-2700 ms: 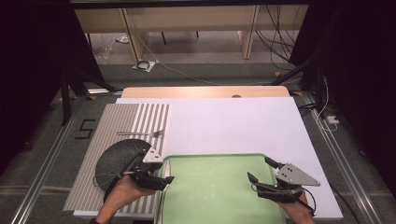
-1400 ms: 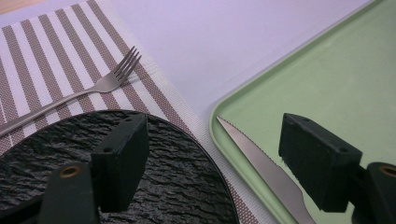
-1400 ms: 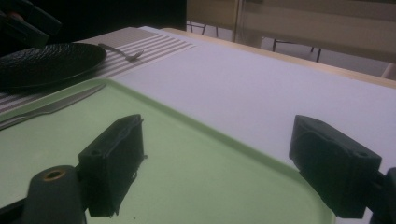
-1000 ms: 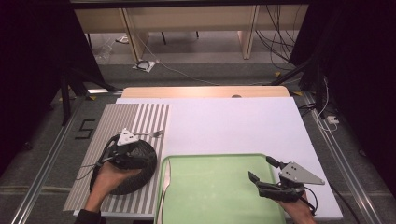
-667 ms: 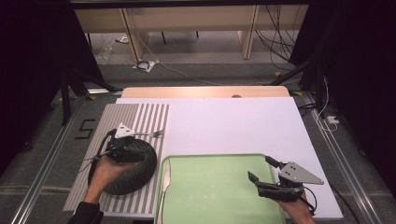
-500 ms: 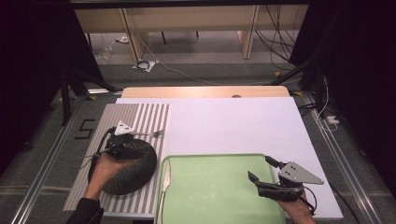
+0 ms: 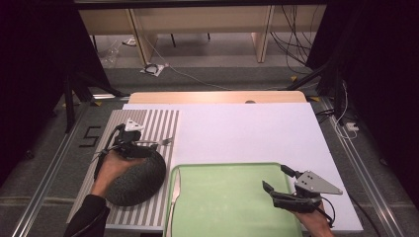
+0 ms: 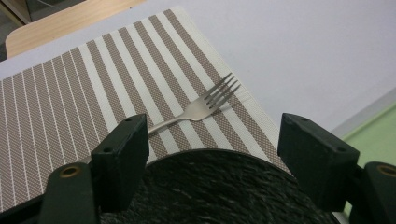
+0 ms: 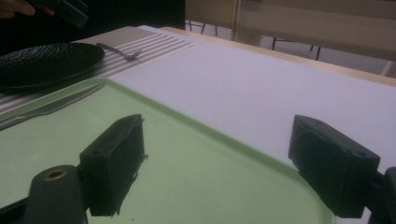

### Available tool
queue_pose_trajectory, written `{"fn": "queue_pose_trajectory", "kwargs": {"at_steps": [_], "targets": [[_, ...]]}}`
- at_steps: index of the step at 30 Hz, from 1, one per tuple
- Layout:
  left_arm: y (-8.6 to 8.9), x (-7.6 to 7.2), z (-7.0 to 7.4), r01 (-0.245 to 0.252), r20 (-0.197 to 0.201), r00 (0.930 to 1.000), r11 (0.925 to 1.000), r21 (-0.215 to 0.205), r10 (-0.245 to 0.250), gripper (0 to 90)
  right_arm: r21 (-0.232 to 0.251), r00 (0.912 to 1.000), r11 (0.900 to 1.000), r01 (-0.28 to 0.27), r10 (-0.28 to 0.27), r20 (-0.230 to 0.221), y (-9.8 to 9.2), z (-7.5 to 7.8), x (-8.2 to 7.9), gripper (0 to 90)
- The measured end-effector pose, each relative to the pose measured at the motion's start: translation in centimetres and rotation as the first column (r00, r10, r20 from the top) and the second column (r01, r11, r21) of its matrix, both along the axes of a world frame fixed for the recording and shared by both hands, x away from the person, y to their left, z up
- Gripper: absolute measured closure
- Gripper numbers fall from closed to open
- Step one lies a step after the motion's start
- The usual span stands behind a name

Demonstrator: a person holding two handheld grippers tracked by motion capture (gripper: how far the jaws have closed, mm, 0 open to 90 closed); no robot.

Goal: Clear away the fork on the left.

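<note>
- counter (image 7: 247,128), white top, spans the middle of the high view, wooden strip along its far edge
- green tray (image 7: 232,197) at bottom centre of the high view, lying on the counter, its left rim just beside the striped placemat
- striped placemat (image 7: 148,123), brown and white stripes, at left of the high view, carries the plate and the fork
- black plate (image 7: 141,180), textured, lower left of the high view, lies on the placemat; in the left gripper view its far rim (image 8: 210,182) sits at bottom centre between the two jaws
- left gripper (image 7: 129,144) at the far edge of the plate, left of centre in the high view, hand behind it over the plate; jaws wide open, one on each side of the plate rim, cannot tell if they touch it
- right gripper (image 7: 278,183) at lower right of the high view, over the tray's right part; jaws wide open, holding nothing, green tray surface (image 9: 187,154) seen between them in the right gripper view
- knife (image 7: 176,190) lies inside the tray along its left rim, bottom centre-left of the high view; upper left in the right gripper view (image 9: 51,108)
- fork (image 8: 205,105) lies on the placemat just beyond the plate, centre of the left gripper view, tines toward upper right, near the placemat's edge; cannot tell if its handle touches the plate
</note>
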State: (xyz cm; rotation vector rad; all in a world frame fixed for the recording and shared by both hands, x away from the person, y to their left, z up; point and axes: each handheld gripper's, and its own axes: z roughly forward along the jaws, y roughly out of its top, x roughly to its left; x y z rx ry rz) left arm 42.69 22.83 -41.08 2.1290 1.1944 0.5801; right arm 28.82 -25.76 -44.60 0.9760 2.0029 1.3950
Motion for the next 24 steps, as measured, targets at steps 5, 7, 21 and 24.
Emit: {"fn": "queue_pose_trajectory", "kwargs": {"at_steps": [5,7,21,24], "targets": [[-0.1,1.5,0.0,-0.01,-0.015,0.9998,0.9999,0.012,0.011,24.8,0.002,1.0,1.0,-0.001,0.001,0.0,0.0,0.0,0.0,19.3],[-0.1,2.0,-0.1,-0.012,-0.019,0.9997,0.9998,0.016,0.012,24.8,-0.001,1.0,1.0,-0.001,0.001,-0.002,0.0,0.0,0.0,19.3],[-0.4,6.2,-0.9,0.001,-0.106,0.9943,0.9908,0.135,0.013,25.5,-0.008,1.0,1.0,-0.002,0.002,0.0,0.1,0.1,-0.1,19.5],[-0.1,6.8,-1.0,-0.001,-0.122,0.9924,0.9875,0.158,0.021,25.6,-0.007,1.0,1.0,-0.004,0.004,0.004,0.1,0.1,-0.1,19.4]]}}
